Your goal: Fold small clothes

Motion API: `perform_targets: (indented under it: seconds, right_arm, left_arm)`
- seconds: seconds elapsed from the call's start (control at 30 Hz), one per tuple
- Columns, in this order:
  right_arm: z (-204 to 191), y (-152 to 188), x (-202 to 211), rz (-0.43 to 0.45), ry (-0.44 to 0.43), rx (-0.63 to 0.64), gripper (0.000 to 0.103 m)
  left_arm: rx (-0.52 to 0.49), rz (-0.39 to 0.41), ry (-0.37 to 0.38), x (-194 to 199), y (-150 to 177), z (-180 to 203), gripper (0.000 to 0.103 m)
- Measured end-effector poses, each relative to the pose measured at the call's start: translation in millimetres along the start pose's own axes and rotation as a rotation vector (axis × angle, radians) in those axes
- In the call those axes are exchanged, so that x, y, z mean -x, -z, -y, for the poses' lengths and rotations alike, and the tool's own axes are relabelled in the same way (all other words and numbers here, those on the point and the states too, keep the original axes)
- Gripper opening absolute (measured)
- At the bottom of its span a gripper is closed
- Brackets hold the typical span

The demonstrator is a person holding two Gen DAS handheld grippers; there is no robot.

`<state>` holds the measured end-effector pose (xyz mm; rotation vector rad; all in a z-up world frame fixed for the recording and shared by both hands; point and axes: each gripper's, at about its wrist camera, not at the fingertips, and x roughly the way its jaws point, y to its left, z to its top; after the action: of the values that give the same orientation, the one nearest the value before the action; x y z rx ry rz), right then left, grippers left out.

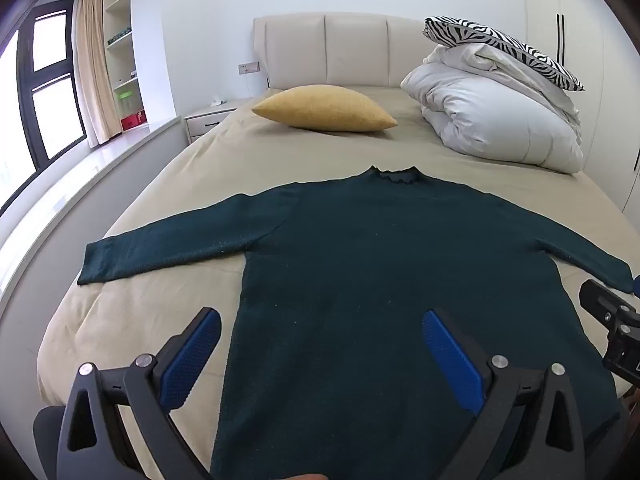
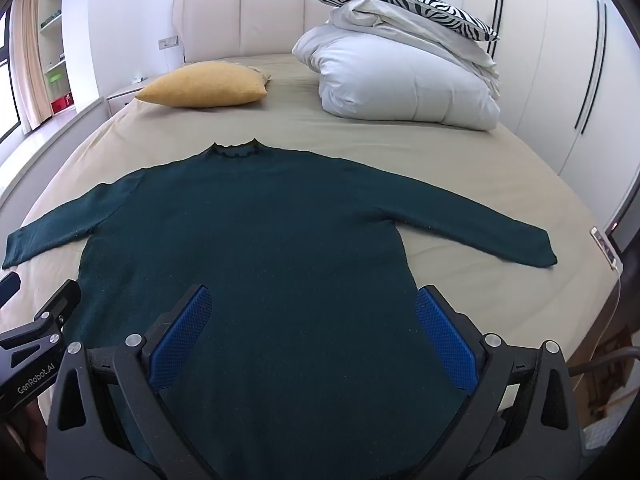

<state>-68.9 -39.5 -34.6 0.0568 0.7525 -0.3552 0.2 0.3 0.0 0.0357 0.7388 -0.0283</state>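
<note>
- The bed (image 1: 200, 168) carries my sweater (image 1: 360, 260) flat near its foot edge, sleeves out, ready for folding.
- Pillow (image 1: 324, 108) and duvet (image 1: 492, 120) sit near the headboard, out of the way.
- My left gripper (image 1: 320, 344) and right gripper (image 2: 312, 320) hover over the hem, jaws wide apart, empty.

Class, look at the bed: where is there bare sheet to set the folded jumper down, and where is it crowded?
Bare sheet lies between the green jumper collar and the yellow cushion, and beside each sleeve toward the bed edges. The far right corner is crowded: the white duvet with the zebra pillow on top.
</note>
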Motion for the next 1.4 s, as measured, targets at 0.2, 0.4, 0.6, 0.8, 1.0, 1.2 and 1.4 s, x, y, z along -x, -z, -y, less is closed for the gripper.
perform_targets:
  seconds: [0.2, 0.4, 0.6, 0.8, 1.0, 1.2, 1.4]
  right_arm:
    - [0.4, -1.0, 1.5, -0.006, 0.002, 0.002, 0.103]
    - [4.0, -1.2, 6.8, -0.003, 0.002, 0.003, 0.103]
    - [1.7, -1.4, 2.5, -0.014, 0.004, 0.007, 0.103]
    - [1.4, 5.2, -2.3, -0.018, 0.002, 0.009, 0.103]
    - [-6.7, 4.0, -8.9, -0.026, 0.003, 0.015, 0.103]
    - [-6.0, 4.8, -9.3, -0.030, 0.004, 0.014, 0.103]
    - [-6.3, 5.2, -10.4, -0.032, 0.005, 0.014, 0.103]
  left_arm:
    - [0.001, -0.002, 0.003, -3.7, -1.1, -2.5, 0.103]
    - [-0.006, 0.004, 0.000, 1.8, 2.8, 3.6, 0.103]
    - [-0.004, 0.001, -0.001, -2.1, 2.6, 4.8, 0.103]
    - [-0.004, 0.002, 0.003, -2.9, 3.8, 3.1, 0.103]
    - [-0.003, 0.000, 0.003, -3.3, 2.5, 3.3, 0.103]
    - [-0.003, 0.000, 0.003, -3.2, 2.5, 3.3, 0.103]
    - [-0.003, 0.000, 0.004, -3.8, 2.7, 3.5, 0.103]
